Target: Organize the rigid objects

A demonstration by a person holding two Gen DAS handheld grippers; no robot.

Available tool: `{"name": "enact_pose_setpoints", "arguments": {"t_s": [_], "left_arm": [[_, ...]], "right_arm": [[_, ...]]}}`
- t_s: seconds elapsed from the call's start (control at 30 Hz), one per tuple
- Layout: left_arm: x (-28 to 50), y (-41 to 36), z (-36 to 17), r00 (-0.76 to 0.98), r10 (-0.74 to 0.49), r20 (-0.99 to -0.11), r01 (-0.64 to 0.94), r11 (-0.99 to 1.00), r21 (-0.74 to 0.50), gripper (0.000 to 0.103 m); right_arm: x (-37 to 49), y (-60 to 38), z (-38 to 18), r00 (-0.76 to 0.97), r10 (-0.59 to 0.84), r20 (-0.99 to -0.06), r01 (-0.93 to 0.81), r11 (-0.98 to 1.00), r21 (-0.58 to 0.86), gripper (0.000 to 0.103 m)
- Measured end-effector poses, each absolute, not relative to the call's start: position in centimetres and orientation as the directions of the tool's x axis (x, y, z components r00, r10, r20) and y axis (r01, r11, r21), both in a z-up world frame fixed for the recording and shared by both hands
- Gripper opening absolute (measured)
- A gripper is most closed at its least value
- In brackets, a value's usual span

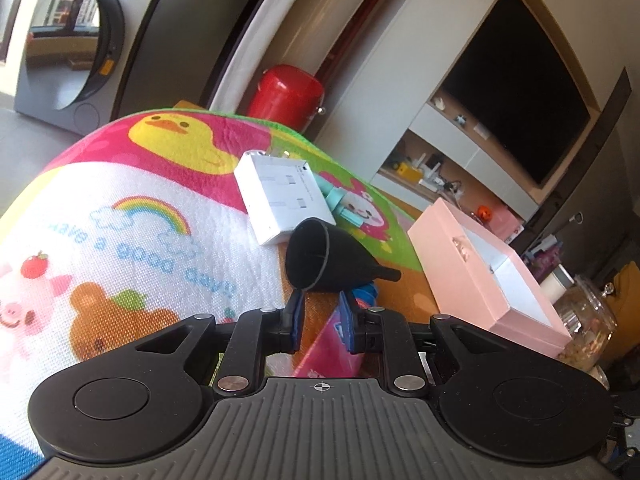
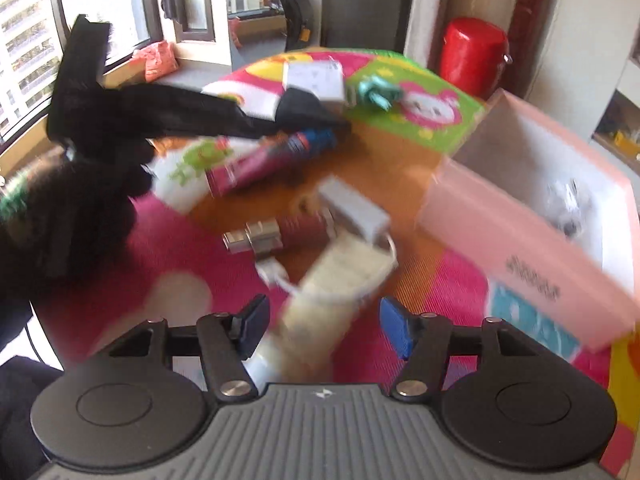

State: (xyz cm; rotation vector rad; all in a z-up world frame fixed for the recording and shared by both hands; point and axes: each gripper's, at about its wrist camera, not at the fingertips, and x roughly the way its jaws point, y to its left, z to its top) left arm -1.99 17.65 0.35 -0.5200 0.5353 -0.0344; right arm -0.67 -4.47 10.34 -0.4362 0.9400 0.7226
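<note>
My left gripper (image 1: 322, 300) is shut on the rim of a black funnel (image 1: 320, 256), which hangs tilted above a pink tube with a blue cap (image 1: 332, 344). The right wrist view shows the same funnel (image 2: 304, 108) over the tube (image 2: 264, 160). My right gripper (image 2: 325, 320) is open above a blurred cream object with a white cable (image 2: 336, 276), and its pads do not touch it. Just beyond lie a maroon and silver piece (image 2: 280, 232) and a white adapter (image 2: 356, 208). An open pink box (image 1: 480, 280) stands at the right, and it (image 2: 520, 232) holds a small silvery item (image 2: 568, 200).
A white box (image 1: 280, 196) and a teal toy (image 1: 340, 204) lie on the colourful mat (image 1: 140, 208). Behind it are a red canister (image 1: 286, 96) and a washing machine (image 1: 68, 44). A glass jar (image 1: 588, 320) stands right of the pink box.
</note>
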Motion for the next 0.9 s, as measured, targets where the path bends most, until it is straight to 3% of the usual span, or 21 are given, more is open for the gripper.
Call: {"name": "enact_pose_setpoints", "arguments": {"t_s": [0.2,0.3,0.47,0.6,0.9], "left_arm": [[-4.6,13.2,2.7,0.812,-0.251,-0.526,0.055,0.932,-0.359,0.021],[-4.7,10.0,2.9,0.755,-0.306,-0.580,0.154,0.943,-0.296,0.022],[-3.6,6.5,2.3,0.743,-0.194,-0.640,0.144,0.981,-0.131,0.026],[-2.4,5.9,1.4,0.715,-0.163,-0.680,0.120,0.987,-0.109,0.029],[-3.6,4.8,1.0,0.721,-0.166,-0.672,0.134,0.986,-0.100,0.024]], "right_arm": [[0.1,-9.0,9.2,0.582,0.246,-0.775,-0.585,0.788,-0.189,0.063],[1.7,-10.9,8.3,0.584,0.250,-0.772,-0.538,0.831,-0.138,0.064],[1.4,-12.8,7.5,0.620,0.292,-0.729,-0.491,0.869,-0.069,0.075],[0.3,-13.7,7.1,0.650,0.303,-0.697,-0.467,0.883,-0.052,0.081],[-2.3,-15.1,7.3,0.665,0.318,-0.676,-0.477,0.877,-0.056,0.081]]}}
